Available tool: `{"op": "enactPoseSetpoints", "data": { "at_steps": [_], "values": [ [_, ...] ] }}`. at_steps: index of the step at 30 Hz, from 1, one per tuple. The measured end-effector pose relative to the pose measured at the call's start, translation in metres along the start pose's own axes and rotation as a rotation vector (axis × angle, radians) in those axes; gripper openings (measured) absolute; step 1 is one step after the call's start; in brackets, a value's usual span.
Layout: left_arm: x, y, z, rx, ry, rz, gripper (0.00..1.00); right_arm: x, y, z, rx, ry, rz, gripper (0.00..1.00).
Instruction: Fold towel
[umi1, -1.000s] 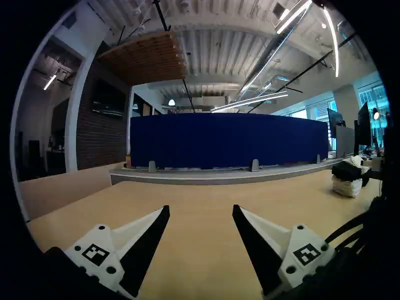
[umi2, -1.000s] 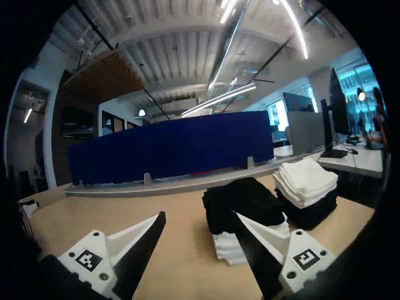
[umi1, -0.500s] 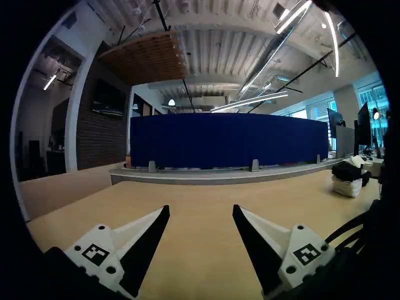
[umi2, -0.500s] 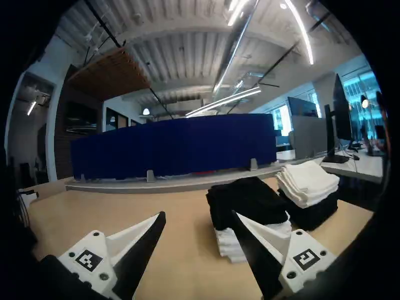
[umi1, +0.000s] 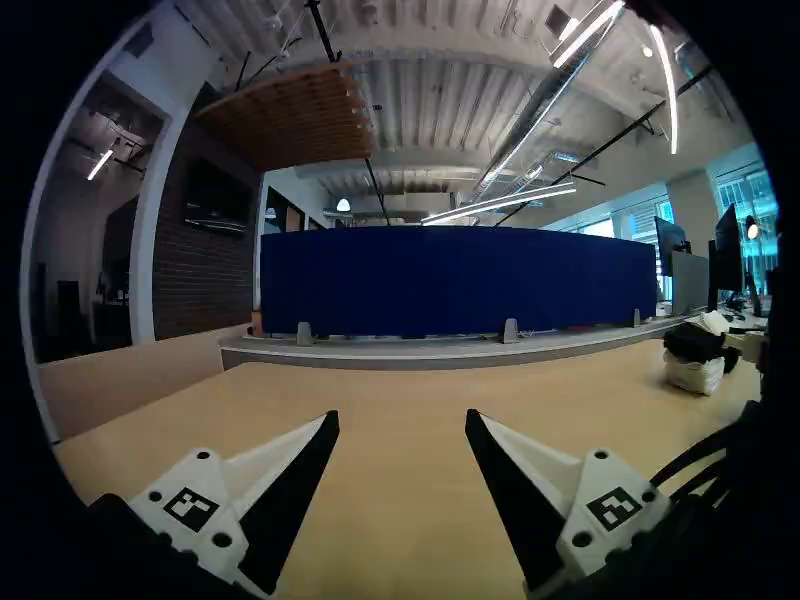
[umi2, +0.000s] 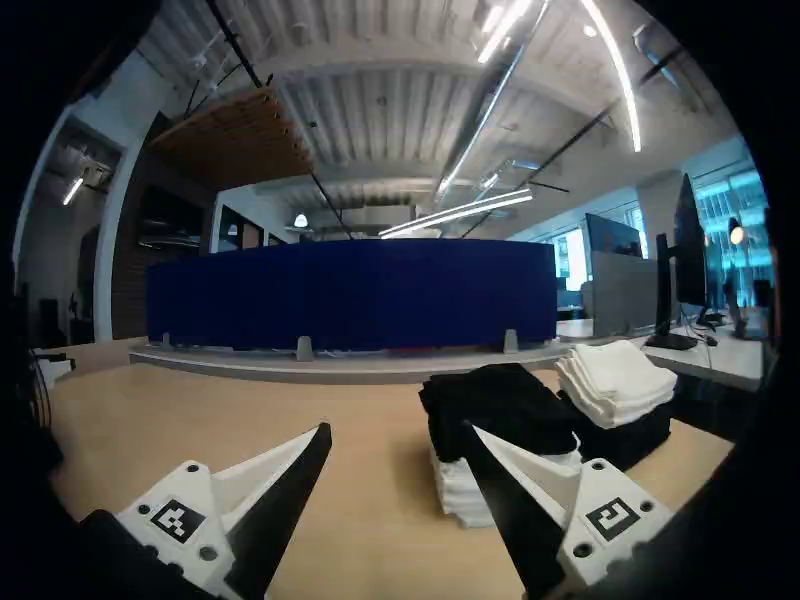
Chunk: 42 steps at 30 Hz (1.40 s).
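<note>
- Currently we find the left hand-held gripper (umi1: 400, 416) and the right hand-held gripper (umi2: 397, 428) both released, holding nothing over the worktop (umi2: 200, 420).
- We locate the towel stack (umi2: 495, 408), black over white, just ahead of the right hand-held gripper.
- We judge that a deep pinch risks lifting several layers.
- A careless pull could topple it against the neighbouring white pile (umi2: 615, 378).

I count two towel piles: the near pile (umi2: 495, 405), one black layer over one white, and the far pile (umi2: 615, 380), one white over one black. One table (umi2: 200, 400), one blue divider (umi2: 350, 295). Two dark screens: first screen (umi2: 684, 255), second screen (umi2: 612, 238). My two tools, left gripper (umi1: 400, 413) and right gripper (umi2: 395, 427), two fingers each.
</note>
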<state>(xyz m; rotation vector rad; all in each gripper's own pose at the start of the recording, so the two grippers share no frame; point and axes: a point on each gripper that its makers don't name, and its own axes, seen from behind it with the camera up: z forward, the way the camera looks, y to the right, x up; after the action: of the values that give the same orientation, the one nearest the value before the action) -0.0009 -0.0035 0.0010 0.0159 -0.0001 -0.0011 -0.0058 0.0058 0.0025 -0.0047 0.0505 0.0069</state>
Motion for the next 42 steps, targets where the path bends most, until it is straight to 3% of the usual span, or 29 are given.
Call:
{"op": "enactPoseSetpoints", "data": {
  "at_steps": [42],
  "values": [
    [0.0006, 0.0008, -0.0008, 0.000, 0.000, 0.000, 0.94, 0.0021, -0.0011, -0.0014, -0.001, -0.001, -0.010, 1.00]
  ]
}}
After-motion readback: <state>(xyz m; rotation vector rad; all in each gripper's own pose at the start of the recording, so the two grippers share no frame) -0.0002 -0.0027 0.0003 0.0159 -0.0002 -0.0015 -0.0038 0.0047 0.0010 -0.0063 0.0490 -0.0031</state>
